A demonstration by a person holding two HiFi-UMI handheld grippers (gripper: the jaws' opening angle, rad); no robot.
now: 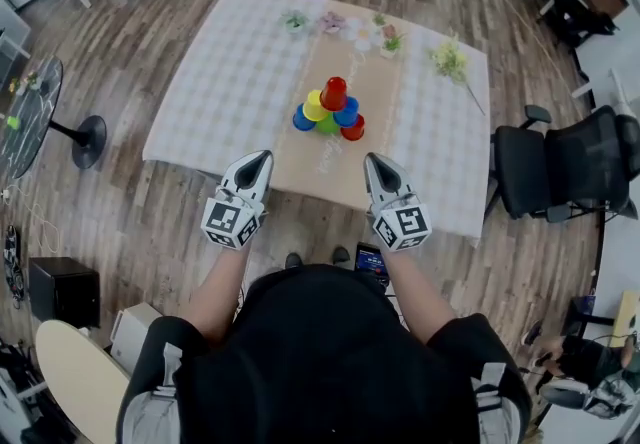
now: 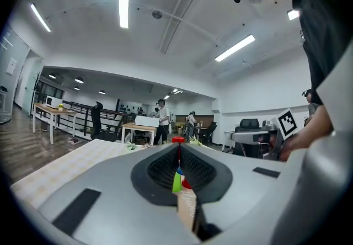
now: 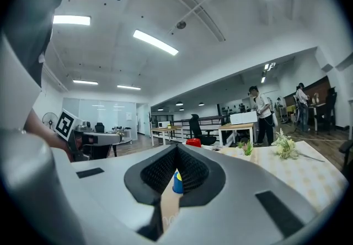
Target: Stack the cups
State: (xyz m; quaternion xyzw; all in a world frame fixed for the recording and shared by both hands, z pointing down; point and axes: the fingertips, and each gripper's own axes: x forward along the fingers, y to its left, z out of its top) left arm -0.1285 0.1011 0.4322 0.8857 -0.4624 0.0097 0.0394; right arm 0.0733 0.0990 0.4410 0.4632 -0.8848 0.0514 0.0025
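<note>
Head view, desk (image 1: 220, 82): covered by a checked cloth, with a tan runner (image 1: 340, 167) down its middle.
Head view, cups (image 1: 330, 114): six, piled as a pyramid on the runner near the desk's middle. A red cup (image 1: 334, 92) is on top; the rest below it are yellow, blue, green and red.
Head view, left hand-held gripper (image 1: 263, 158): over the desk's near edge, tip toward the cups and well apart from them.
Head view, right hand-held gripper (image 1: 371, 160): beside the left one, also over the near edge and clear of the cups.
Head view, plants (image 1: 449, 59): small, in a row along the far edge.
Head view, chair (image 1: 560, 167): black, to the right of the desk.
Left gripper view, jaws: closed pad to pad, nothing between them.
Left gripper view, beyond the jaws: a green cup (image 2: 176, 181) shows in the slit, with the red cup above the jaw line.
Right gripper view, jaws: closed pad to pad, empty.
Right gripper view, beyond the jaws: a blue cup (image 3: 177, 182) shows in the slit, the red cup is above it, and the plants are to the right.
</note>
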